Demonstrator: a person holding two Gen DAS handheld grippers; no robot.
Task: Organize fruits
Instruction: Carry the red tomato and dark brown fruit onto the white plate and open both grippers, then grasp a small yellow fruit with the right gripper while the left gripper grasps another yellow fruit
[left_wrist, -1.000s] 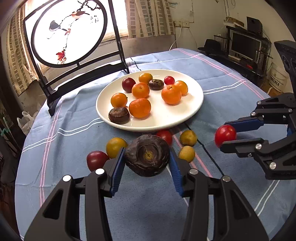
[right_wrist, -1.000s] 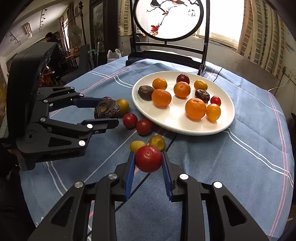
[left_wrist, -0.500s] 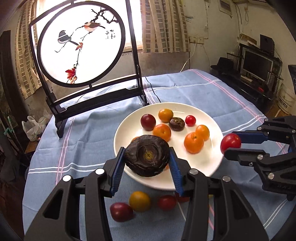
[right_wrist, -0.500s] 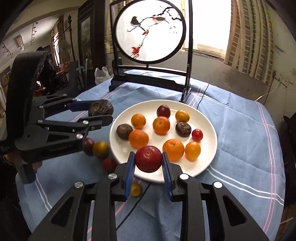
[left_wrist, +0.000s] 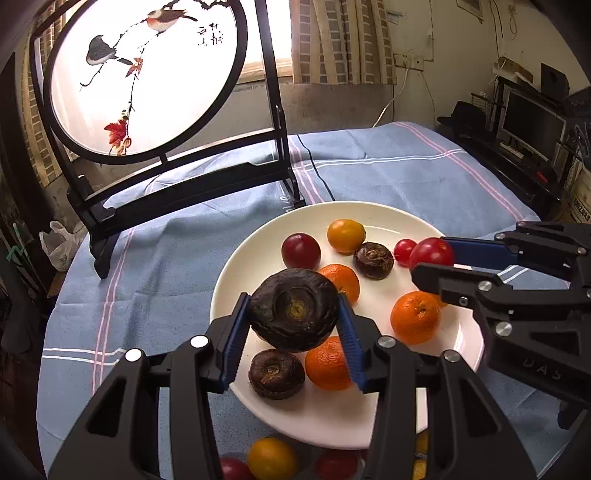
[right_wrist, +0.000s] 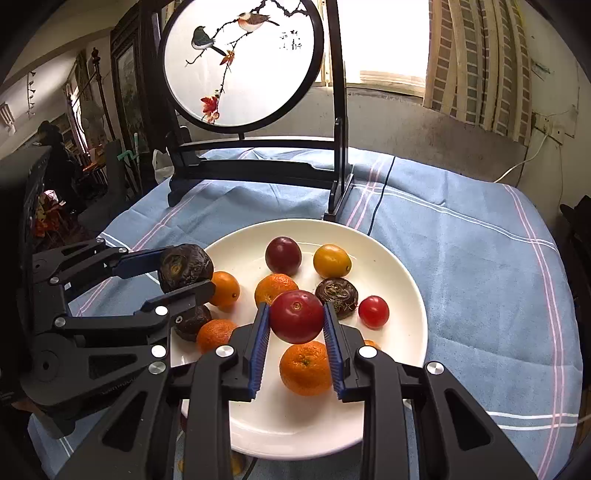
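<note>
The left gripper (left_wrist: 294, 325) is clamped on a dark, wrinkled fruit (left_wrist: 293, 309), its blue pads pressing both flanks, jaws only partly spread to fit it. The right gripper (right_wrist: 297, 332) is pinched much narrower around a red tomato (right_wrist: 297, 316), held the same way. A second ago both loads hung over the bare blue tablecloth (left_wrist: 177, 258), short of the dish; now each hangs above the white plate (right_wrist: 413, 291), so the carry has brought them to the drop zone, and neither grip has loosened on the way.

Directly beneath the left gripper's load, a smaller dark fruit (left_wrist: 276, 373) and a mandarin (left_wrist: 327, 363) lie on the plate's near side; under the tomato sits another mandarin (right_wrist: 306, 367). Neither carried fruit touches the plate or its neighbours yet. At the very bottom of the left wrist view, a yellow fruit (left_wrist: 271, 458) and a couple of red ones still lie on the cloth just off the plate's near rim, so more trips look necessary.

Farther in, the plate holds a dark red plum (right_wrist: 283, 255), a yellow-orange fruit (right_wrist: 331, 260), another wrinkled dark fruit (right_wrist: 337, 295) and a small cherry tomato (right_wrist: 373, 311). The likely next step is lowering into the open gaps and releasing; the crowded near side may send round fruit rolling. Beyond the plate stands a round painted screen (right_wrist: 240, 62) in a black frame.
</note>
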